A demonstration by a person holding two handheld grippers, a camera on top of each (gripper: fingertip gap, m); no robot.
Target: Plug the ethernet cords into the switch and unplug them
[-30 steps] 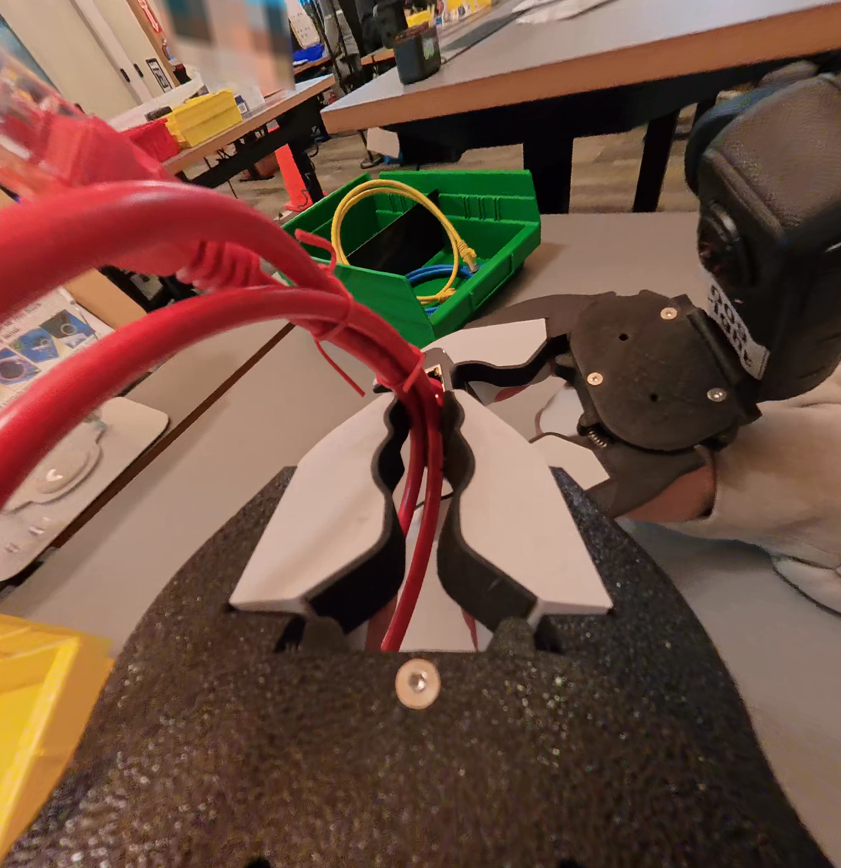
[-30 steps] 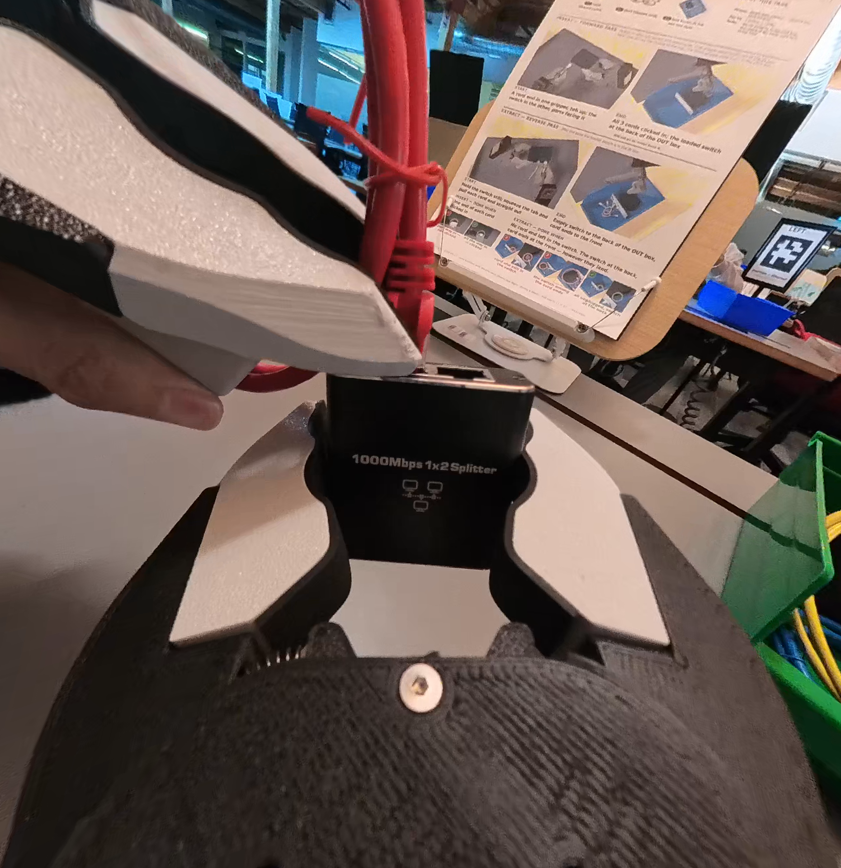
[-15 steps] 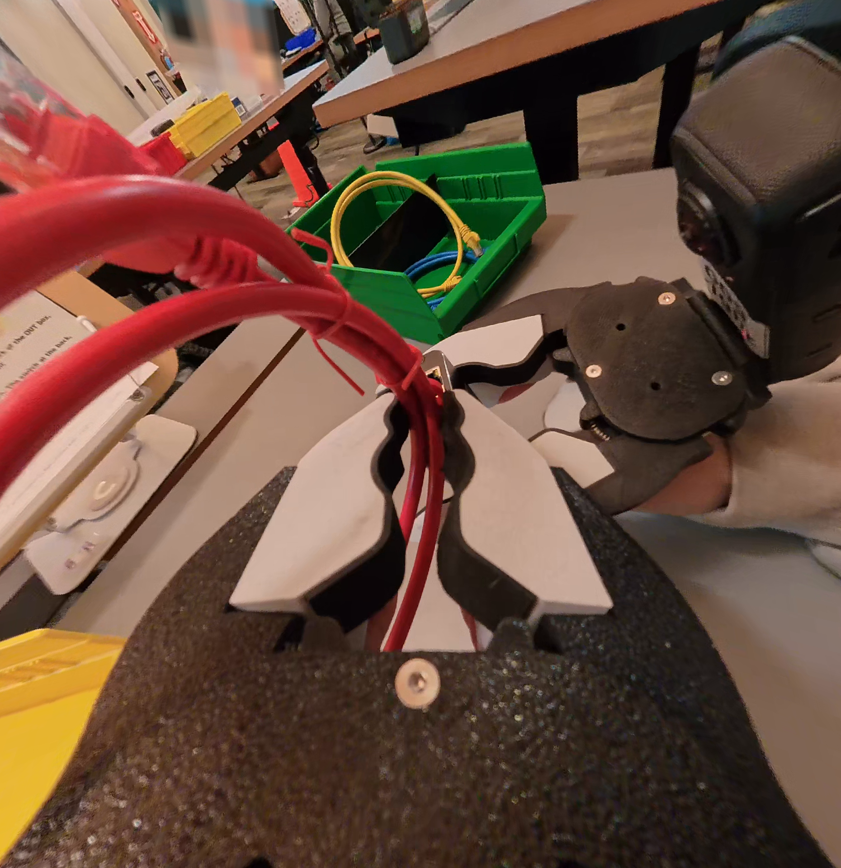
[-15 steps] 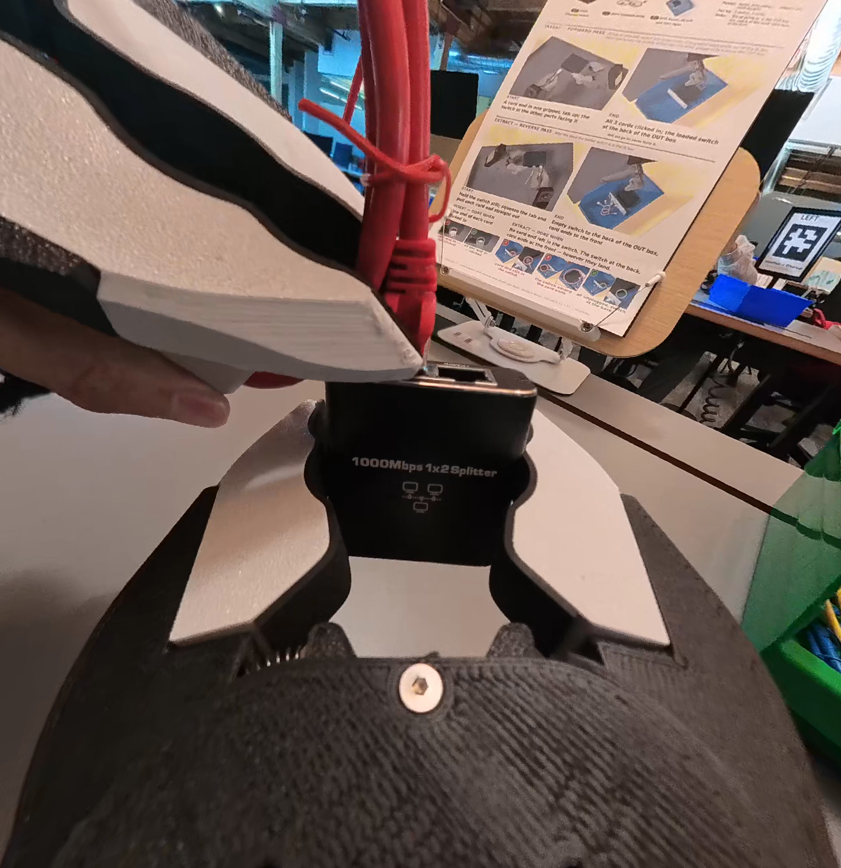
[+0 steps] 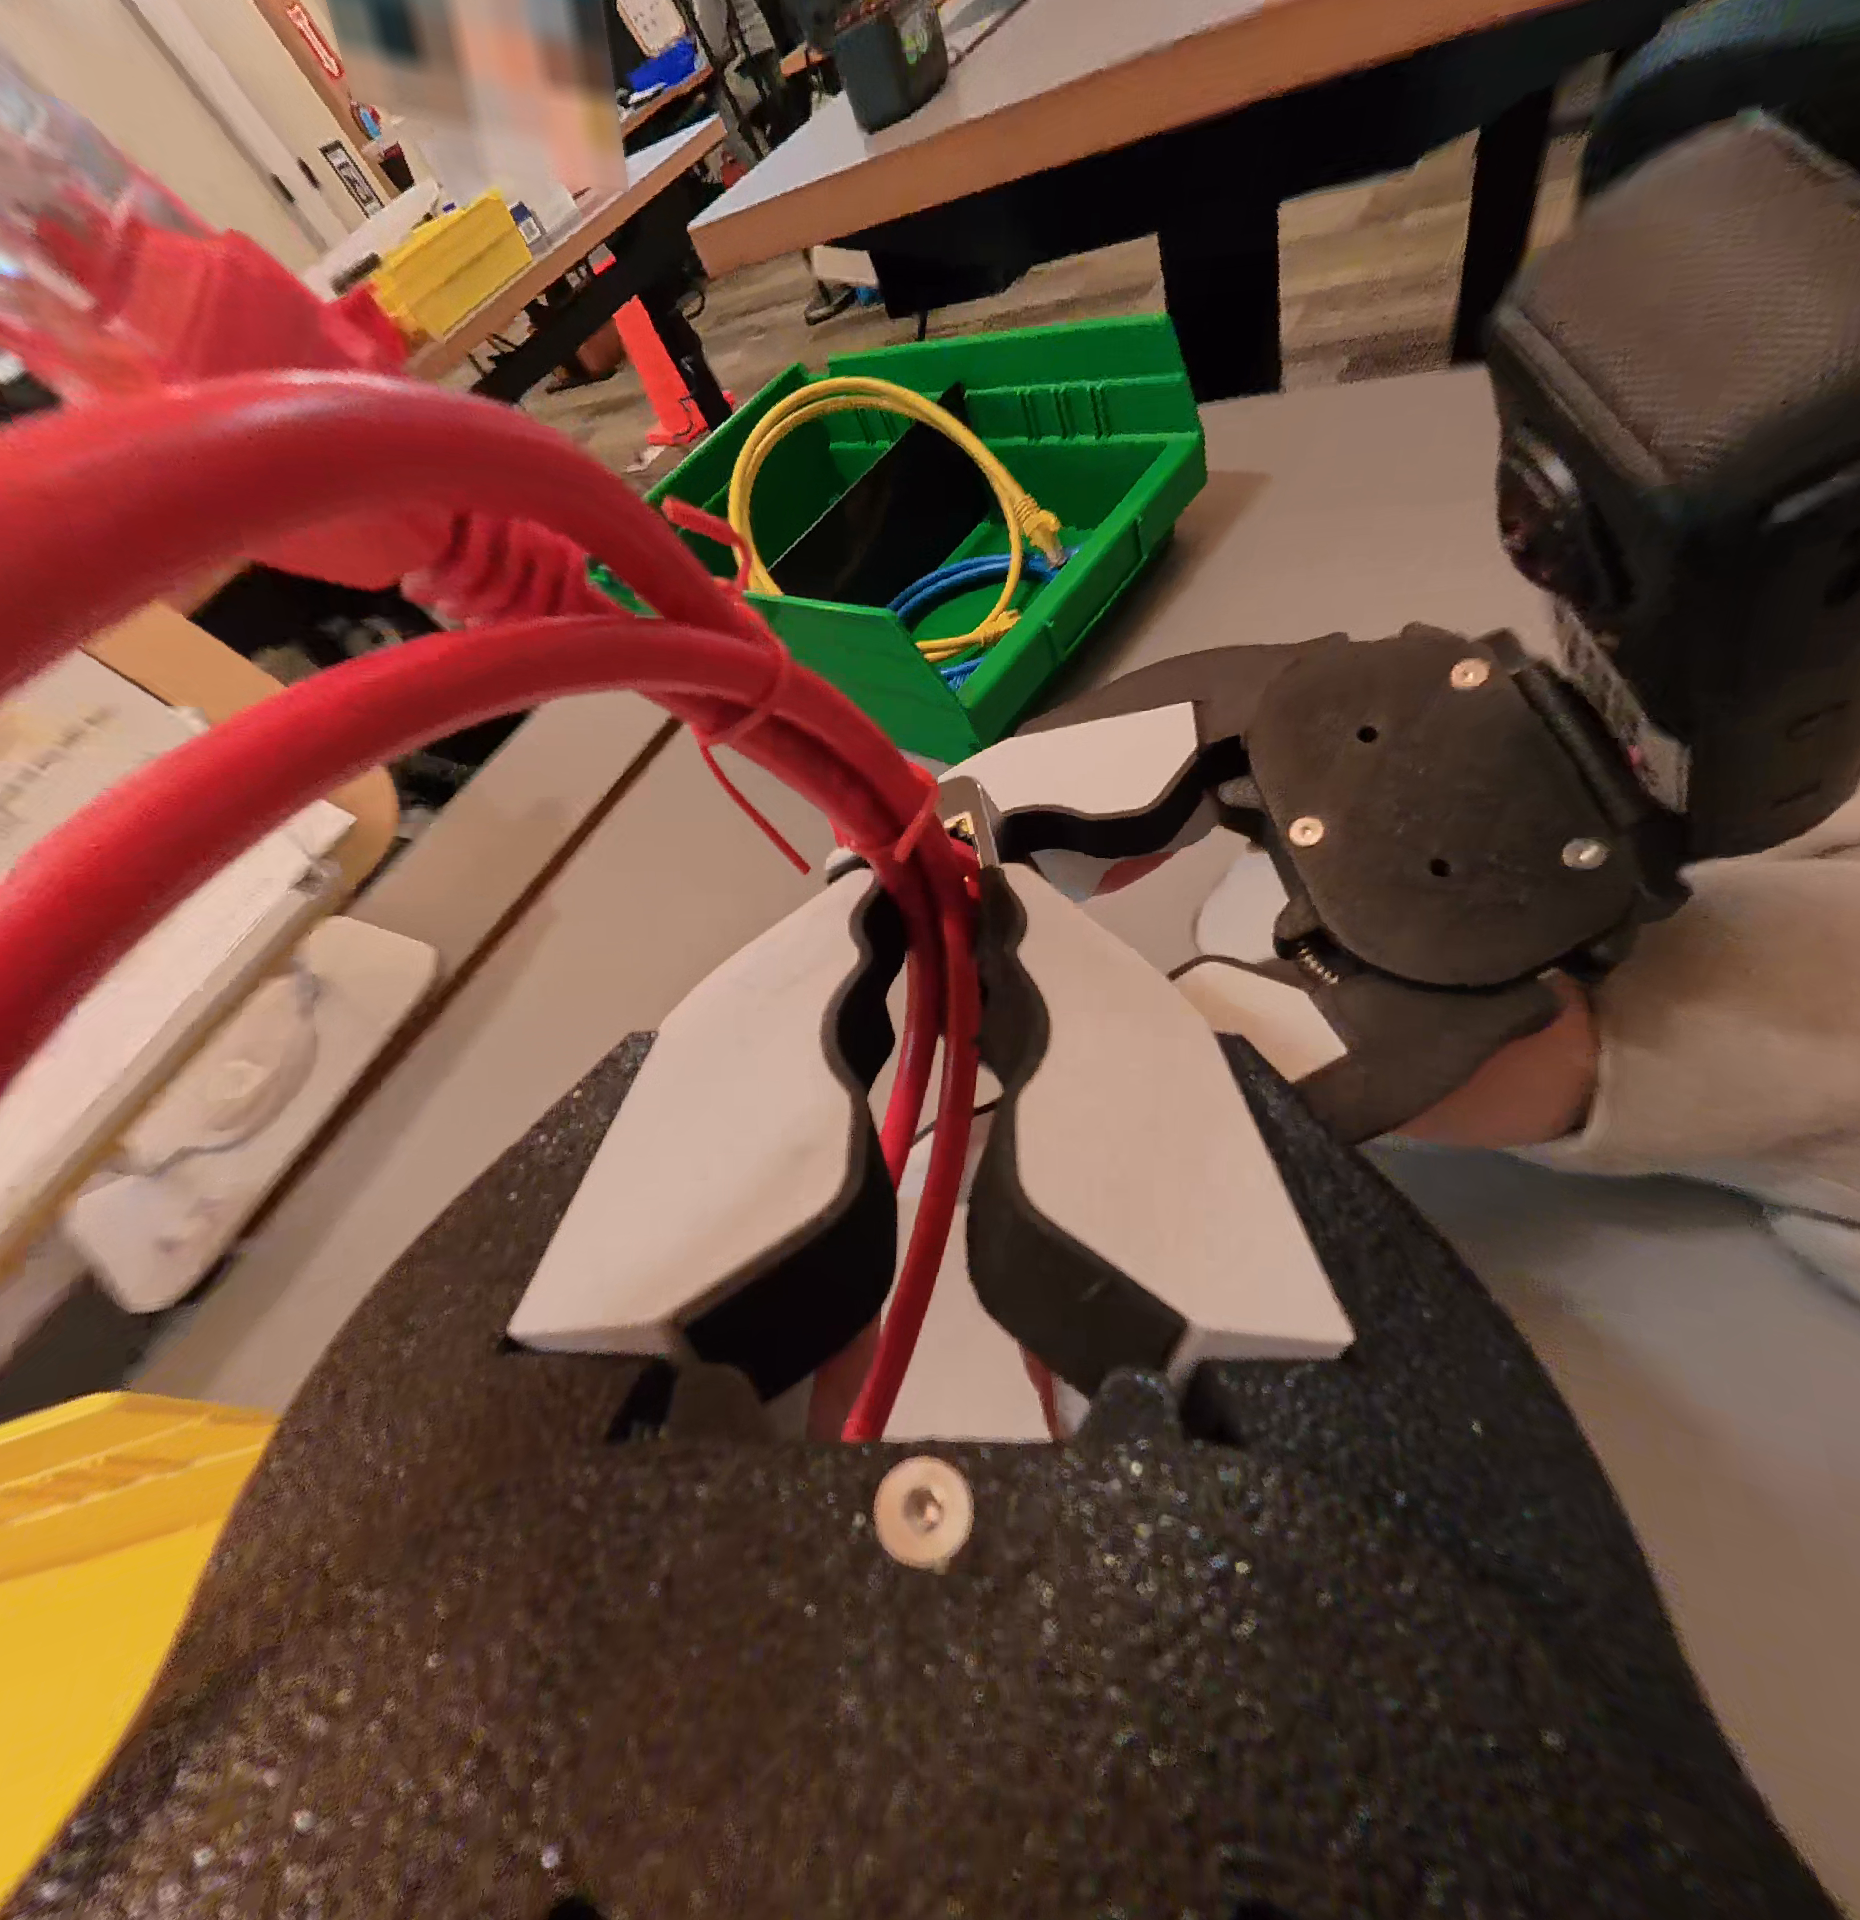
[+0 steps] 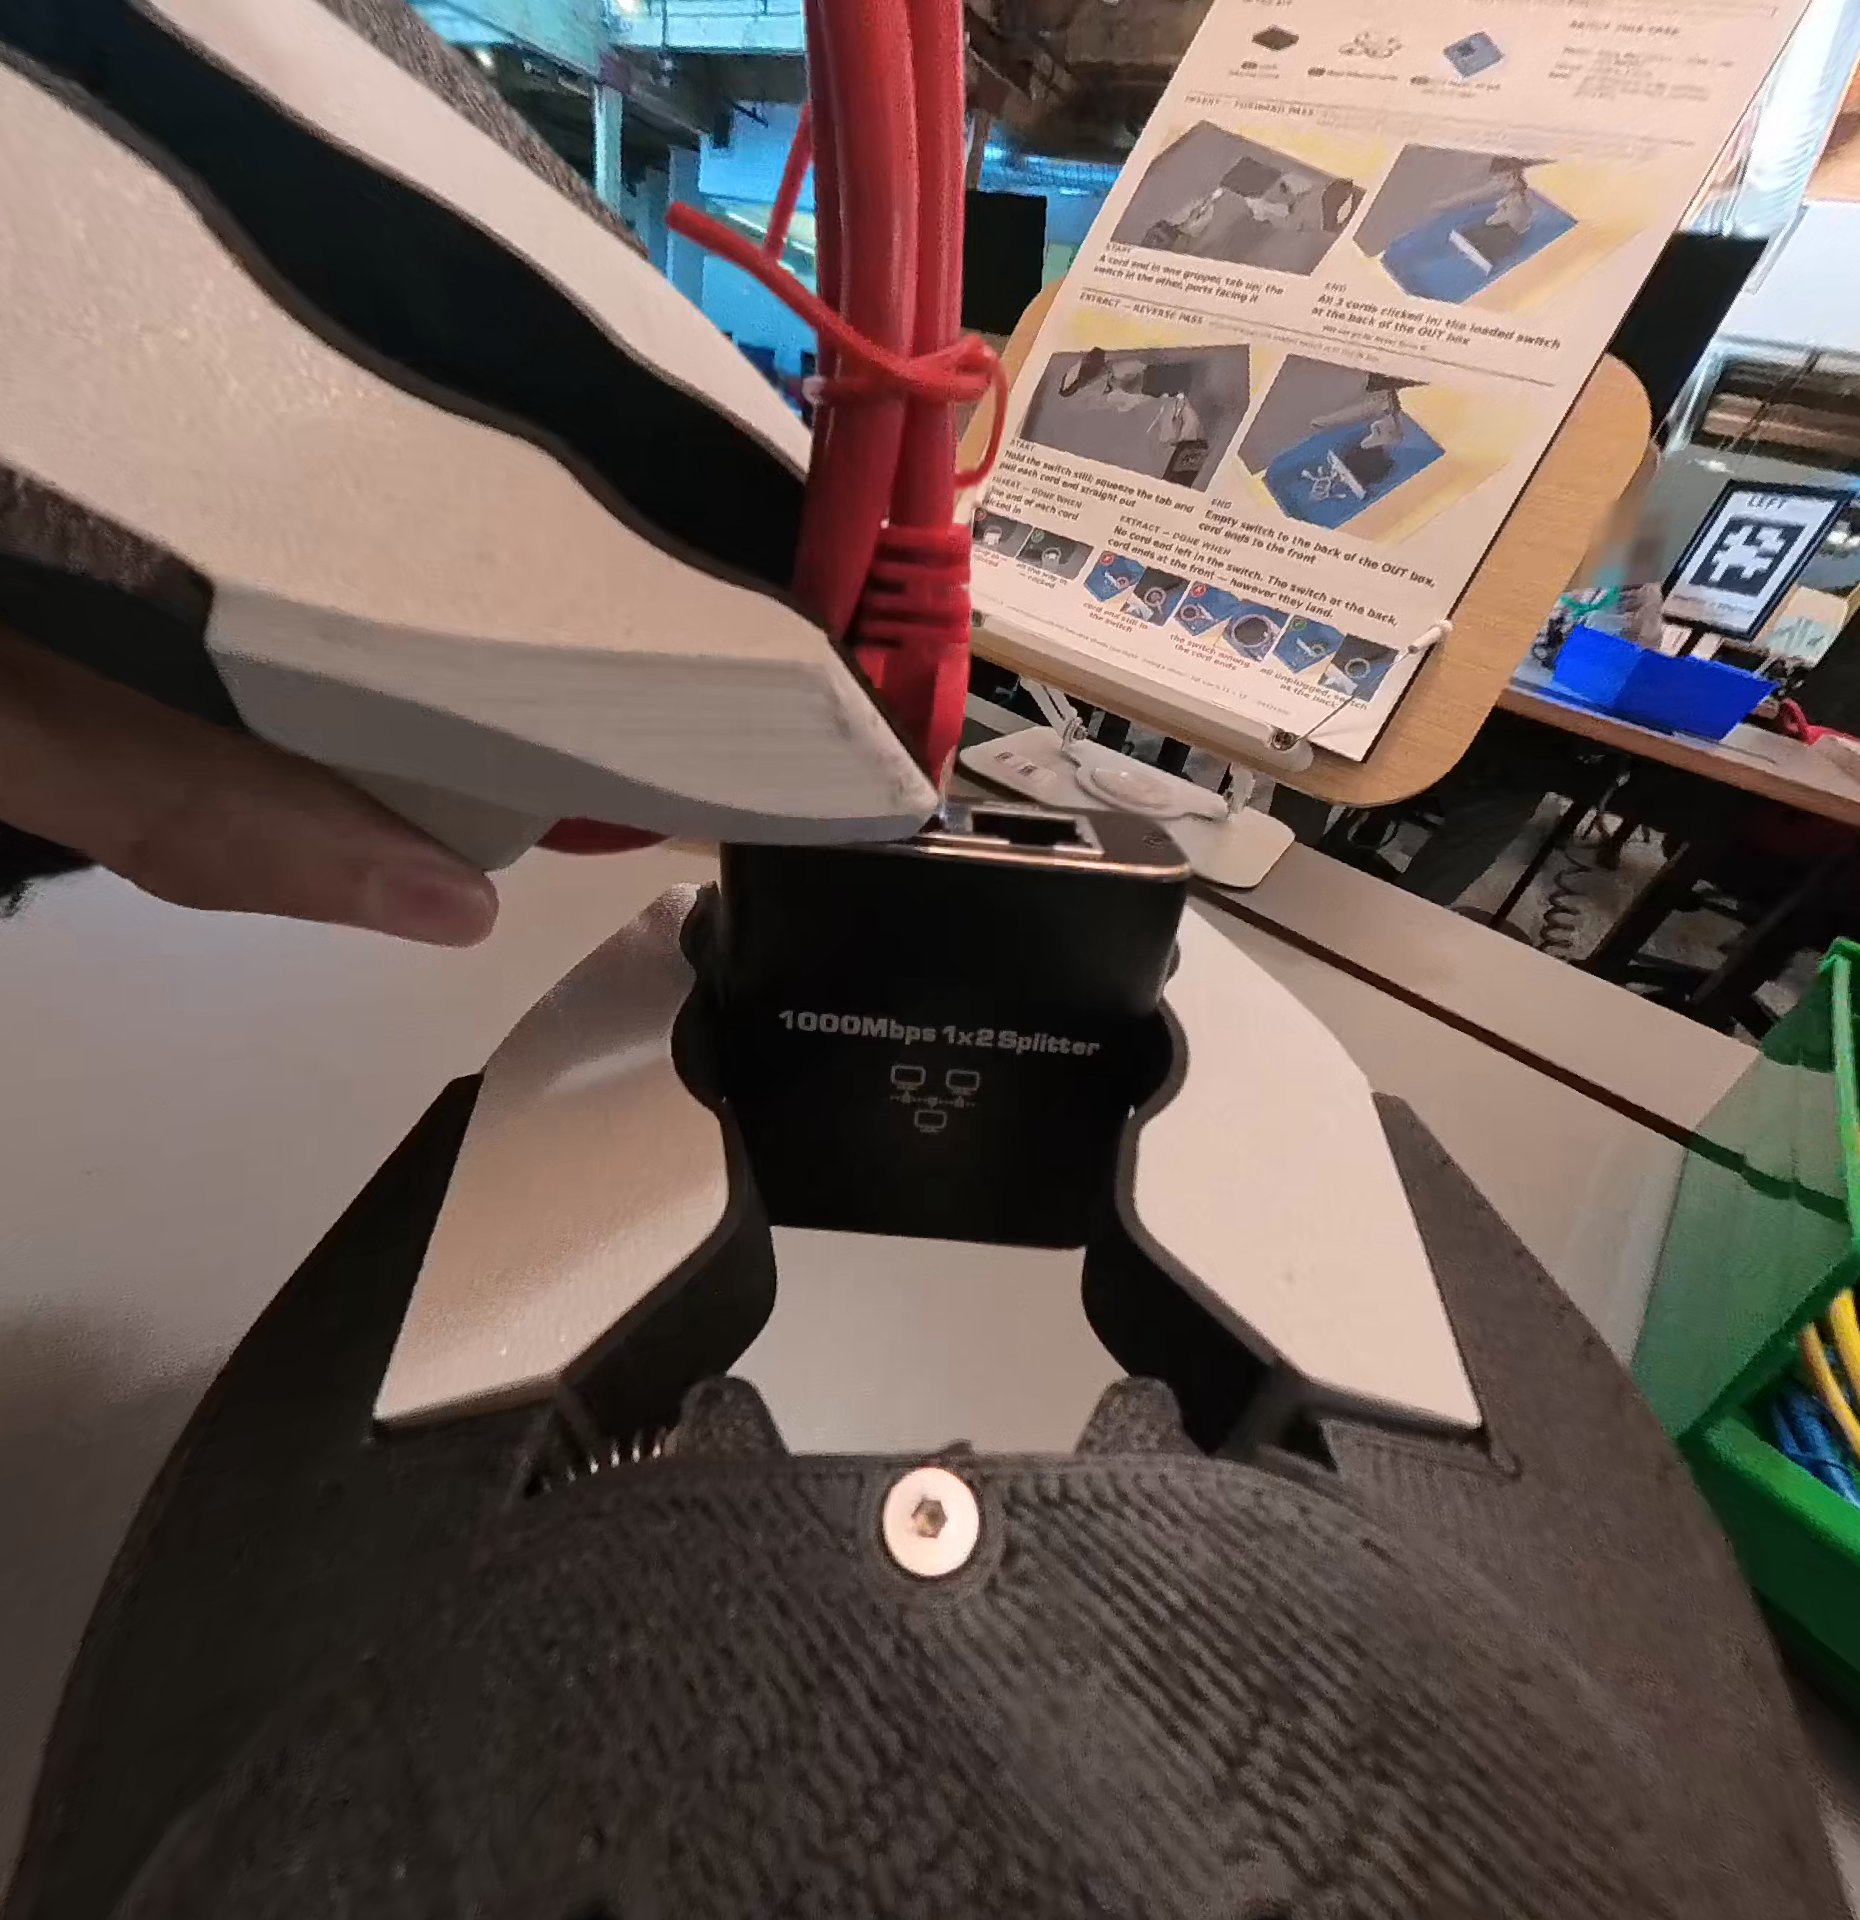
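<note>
Since a second ago the left gripper [image 5: 931, 914] has tipped a little, so the green bin [image 5: 1092, 582] now sits higher and more to the middle of its view — but the plug is at the same spot on the switch. It squeezes tight on the red cord [image 5: 936, 1039], whose loops are tied in a bundle with a thin red twist tie [image 5: 749, 727]. In the right wrist view the red plug [image 6: 921, 623] points down at the top edge of the black switch [image 6: 952, 1039], right at the port beside an open one; the left gripper's finger hides whether it is all the way in. The right gripper [image 6: 947, 935] is clamped on the switch, one finger on each side, above the grey table [image 6: 230, 1091]. Inside the green bin lie a yellow cord [image 5: 853, 416] in a ring and a blue cord [image 5: 947, 582] curled under it, with a dark divider [image 5: 884, 520] standing between two parts. A yellow bin [image 5: 64, 1558] shows at the near left corner; what it holds cannot be seen. An instruction sheet on a stand [image 6: 1321, 416] is behind the switch.
</note>
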